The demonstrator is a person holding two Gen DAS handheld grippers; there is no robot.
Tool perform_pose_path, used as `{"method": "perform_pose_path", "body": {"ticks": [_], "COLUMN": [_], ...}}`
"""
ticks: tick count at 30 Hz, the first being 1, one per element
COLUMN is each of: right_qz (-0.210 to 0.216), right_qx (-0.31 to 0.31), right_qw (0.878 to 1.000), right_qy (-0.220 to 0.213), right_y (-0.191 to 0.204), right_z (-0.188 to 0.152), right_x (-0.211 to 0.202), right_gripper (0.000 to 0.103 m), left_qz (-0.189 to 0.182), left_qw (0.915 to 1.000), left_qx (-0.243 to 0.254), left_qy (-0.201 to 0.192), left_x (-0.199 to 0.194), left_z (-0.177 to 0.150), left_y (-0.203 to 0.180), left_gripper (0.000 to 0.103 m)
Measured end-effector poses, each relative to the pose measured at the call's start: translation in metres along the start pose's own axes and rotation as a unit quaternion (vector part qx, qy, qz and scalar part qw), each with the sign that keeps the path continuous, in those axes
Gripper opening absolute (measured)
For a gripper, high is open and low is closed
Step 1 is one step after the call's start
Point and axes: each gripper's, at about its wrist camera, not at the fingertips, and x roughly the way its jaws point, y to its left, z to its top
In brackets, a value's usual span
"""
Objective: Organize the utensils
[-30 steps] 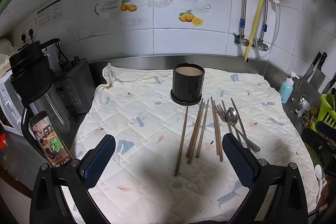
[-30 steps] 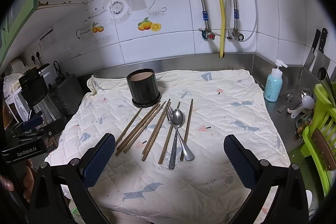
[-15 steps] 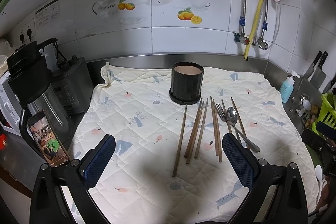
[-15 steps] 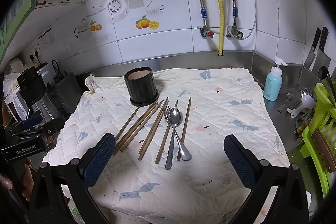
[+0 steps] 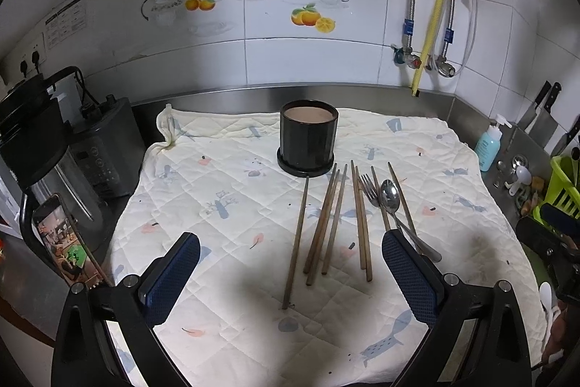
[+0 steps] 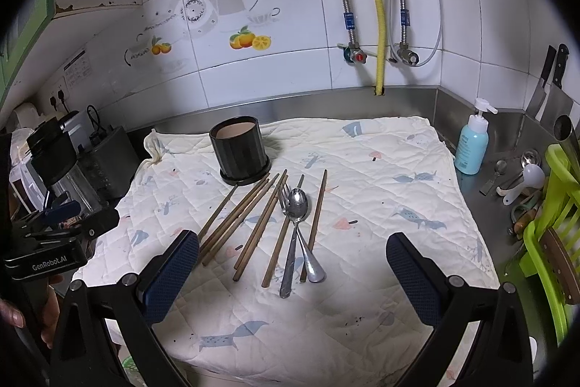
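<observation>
Hovering wide open and empty, both tongs (image 5: 290, 263) (image 6: 291, 260) face chopsticks (image 5: 322, 223) beside holder (image 5: 308, 142).

Both wrist cameras looked forward and down from the counter's near edge, left-hand and right-hand, sharing the quilted cloth (image 5: 232, 191) (image 6: 380, 169) and tiled wall (image 5: 311, 64) (image 6: 272, 68).

Only one text can be read: "GenRobot.AI", in white letters on the black body of the left claw (image 6: 47, 234), seen at the left edge of the right wrist view. A white sticker (image 5: 66, 23) on the wall tiles above the sockets has printed lines, but they are too small to read. The blue soap bottle (image 6: 471, 147) has a label with marks that are too blurred to read.
</observation>
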Motion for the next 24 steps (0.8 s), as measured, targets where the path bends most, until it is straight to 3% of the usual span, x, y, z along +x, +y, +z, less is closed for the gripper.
{"method": "perform_pose_path", "body": {"ticks": [24], "right_qz": [0.000], "right_qx": [0.004], "right_qw": [1.000], "right_qy": [0.028], "right_y": [-0.003], "right_z": [0.013], "right_x": [0.039], "right_gripper": [0.103], "left_qz": [-0.022], "left_qw": [0.9987], "left_qx": [0.027], "left_qy": [0.036], "left_x": [0.055], "left_z": [0.025], "left_y": [-0.002], "left_gripper": [0.095]}}
